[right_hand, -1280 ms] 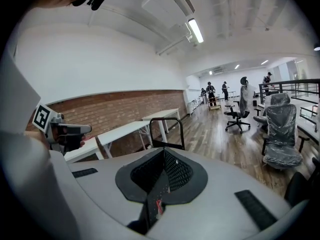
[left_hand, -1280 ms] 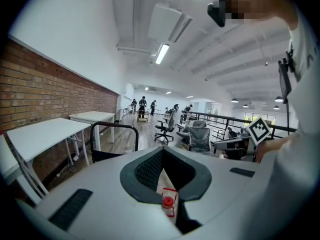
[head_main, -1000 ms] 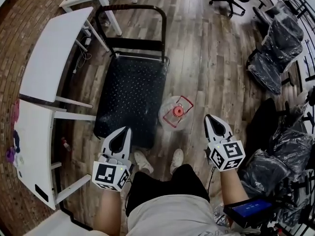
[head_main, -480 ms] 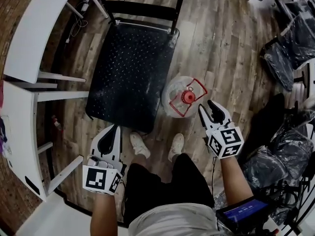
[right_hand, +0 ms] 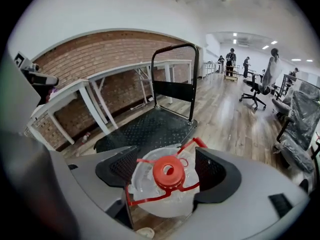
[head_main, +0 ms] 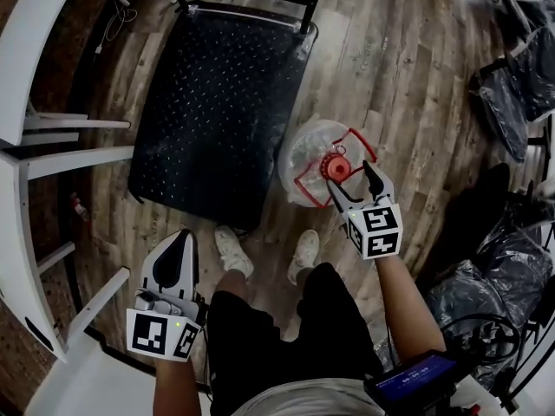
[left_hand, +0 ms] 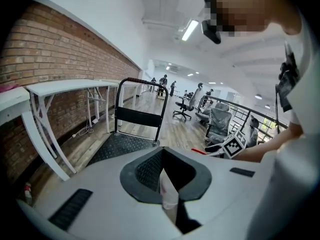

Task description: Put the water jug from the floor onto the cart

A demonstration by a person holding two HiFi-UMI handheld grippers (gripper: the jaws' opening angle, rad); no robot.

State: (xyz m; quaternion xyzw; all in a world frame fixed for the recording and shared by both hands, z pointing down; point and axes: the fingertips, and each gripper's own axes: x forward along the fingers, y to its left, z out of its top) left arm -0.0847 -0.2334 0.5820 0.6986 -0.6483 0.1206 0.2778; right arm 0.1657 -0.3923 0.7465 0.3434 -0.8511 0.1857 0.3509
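Note:
A clear water jug (head_main: 310,161) with a red cap (head_main: 335,168) and a red handle stands on the wooden floor, just right of the black cart platform (head_main: 208,102). My right gripper (head_main: 351,180) hovers over the jug's near side. Its jaws are opening wide. In the right gripper view the cap (right_hand: 167,171) shows between the two pads (right_hand: 122,166), which do not touch it. My left gripper (head_main: 169,267) hangs low by the person's left leg, shut and holding nothing. The left gripper view shows its jaws (left_hand: 165,179) closed, with the cart (left_hand: 120,144) beyond.
White desks (head_main: 35,59) on a brick wall line the left side of the cart. The cart's upright handle (right_hand: 172,59) is at its far end. The person's shoes (head_main: 230,250) stand just behind the jug. Plastic-wrapped chairs (head_main: 520,68) crowd the right.
Both grippers have sunk towards the floor. The right one has moved forward over the jug and its jaws have gone from shut to wide apart. The left stays shut.

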